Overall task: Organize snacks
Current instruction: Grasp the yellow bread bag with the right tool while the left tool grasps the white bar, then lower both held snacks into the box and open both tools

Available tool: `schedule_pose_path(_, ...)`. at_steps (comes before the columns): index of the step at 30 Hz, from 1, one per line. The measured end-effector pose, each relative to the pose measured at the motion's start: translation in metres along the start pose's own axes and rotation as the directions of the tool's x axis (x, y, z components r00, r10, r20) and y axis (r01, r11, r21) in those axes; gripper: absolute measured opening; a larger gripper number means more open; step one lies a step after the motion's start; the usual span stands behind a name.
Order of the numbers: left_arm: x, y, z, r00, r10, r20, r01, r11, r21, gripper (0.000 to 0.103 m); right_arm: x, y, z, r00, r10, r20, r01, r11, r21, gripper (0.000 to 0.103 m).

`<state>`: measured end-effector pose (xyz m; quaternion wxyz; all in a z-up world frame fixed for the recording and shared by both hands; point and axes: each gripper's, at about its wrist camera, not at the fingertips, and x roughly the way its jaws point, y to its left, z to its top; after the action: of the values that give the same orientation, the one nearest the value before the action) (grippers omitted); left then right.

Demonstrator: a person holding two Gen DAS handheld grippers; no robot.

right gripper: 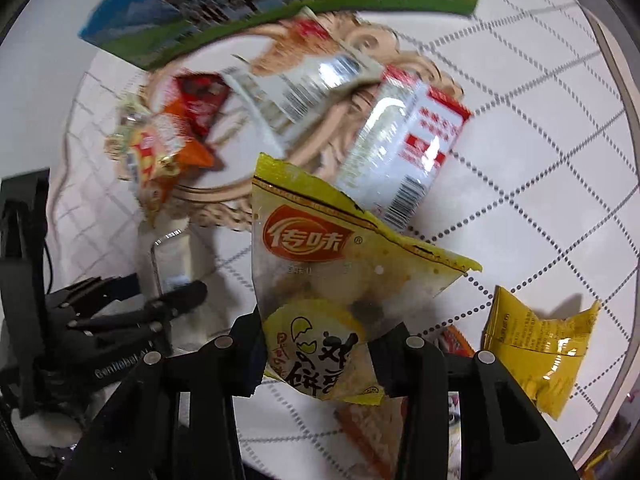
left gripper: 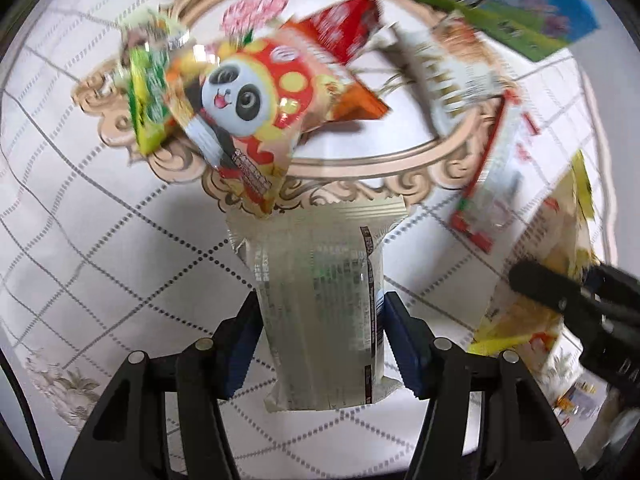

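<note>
My left gripper (left gripper: 320,332) points down and is shut on a pale silvery snack packet (left gripper: 320,300), its blue pads pressing both sides, held above the table. My right gripper (right gripper: 316,348) is shut on a yellow biscuit packet (right gripper: 320,276) with a red logo, also off the table. Several snacks lie on an oval with an ornate gold border (left gripper: 360,168): a panda packet (left gripper: 248,112), a green packet (left gripper: 146,92), a red packet (left gripper: 344,28) and a white packet (left gripper: 448,76). The right gripper's finger (left gripper: 552,284) shows at the right edge of the left wrist view.
A white-and-red packet (right gripper: 404,148) lies across the oval's border (right gripper: 224,196). A small yellow packet (right gripper: 536,340) sits on the white quilted cloth (right gripper: 540,200) to the right. A green-and-blue box (right gripper: 240,4) stands behind the oval. The left gripper (right gripper: 132,308) is at the left.
</note>
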<state>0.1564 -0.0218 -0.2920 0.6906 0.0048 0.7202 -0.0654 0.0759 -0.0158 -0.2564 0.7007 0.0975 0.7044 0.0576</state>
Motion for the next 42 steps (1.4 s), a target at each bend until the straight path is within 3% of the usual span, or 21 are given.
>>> schedule_pose_path(6, -0.071, -0.016, 0.001, 0.992, -0.063, 0.108, 0.058, 0.997, 0.05, 0.057, -0.068, -0.005, 0.019, 0.997, 0.069, 0.041, -0.068, 0.997, -0.031, 0.045)
schedule_pose_path(7, -0.096, -0.021, 0.024, 0.989, -0.079, 0.125, 0.073, 0.996, 0.055, 0.054, -0.077, -0.005, 0.023, 0.996, 0.077, 0.053, -0.076, 0.997, -0.03, 0.045)
schedule_pose_path(11, -0.15, -0.006, 0.053, 0.97, -0.121, 0.211, 0.104, 0.99, 0.091, 0.053, -0.119, -0.003, 0.049, 0.987, 0.114, 0.117, -0.113, 0.993, -0.014, 0.045)
schedule_pose_path(17, -0.192, 0.007, 0.112, 0.94, -0.156, 0.304, 0.127, 0.985, 0.112, 0.053, -0.164, 0.007, 0.103, 0.967, 0.093, 0.237, -0.091, 0.996, -0.019, 0.045)
schedule_pose_path(18, -0.178, 0.011, 0.122, 0.937, -0.152, 0.315, 0.121, 0.986, 0.117, 0.053, -0.173, 0.008, 0.115, 0.964, 0.081, 0.252, -0.077, 0.997, -0.025, 0.045)
schedule_pose_path(21, -0.189, 0.014, 0.16, 0.931, -0.12, 0.344, 0.078, 0.988, 0.134, 0.053, -0.184, 0.008, 0.143, 0.96, 0.065, 0.271, -0.058, 0.998, -0.035, 0.045)
schedule_pose_path(26, -0.175, 0.029, 0.231, 0.944, -0.094, 0.317, 0.06, 0.991, 0.117, 0.053, -0.188, 0.006, 0.214, 0.963, -0.019, 0.269, 0.028, 0.999, -0.032, 0.045)
schedule_pose_path(33, -0.125, 0.043, 0.317, 0.977, -0.02, 0.213, 0.001, 0.996, 0.092, 0.053, -0.155, -0.003, 0.307, 0.968, -0.187, 0.167, 0.188, 0.982, 0.008, 0.045)
schedule_pose_path(39, -0.089, 0.047, 0.366, 0.987, 0.099, 0.13, -0.112, 0.989, 0.097, 0.055, -0.122, -0.009, 0.352, 0.941, -0.331, 0.065, 0.331, 0.944, 0.005, 0.046)
schedule_pose_path(40, -0.086, 0.048, 0.37, 0.986, 0.111, 0.126, -0.124, 0.988, 0.097, 0.055, -0.115, -0.01, 0.358, 0.937, -0.346, 0.043, 0.346, 0.938, 0.001, 0.049)
schedule_pose_path(42, -0.076, 0.053, 0.381, 0.988, 0.114, 0.1, -0.123, 0.989, 0.08, 0.055, -0.105, -0.016, 0.369, 0.925, -0.38, 0.016, 0.38, 0.925, 0.022, 0.079)
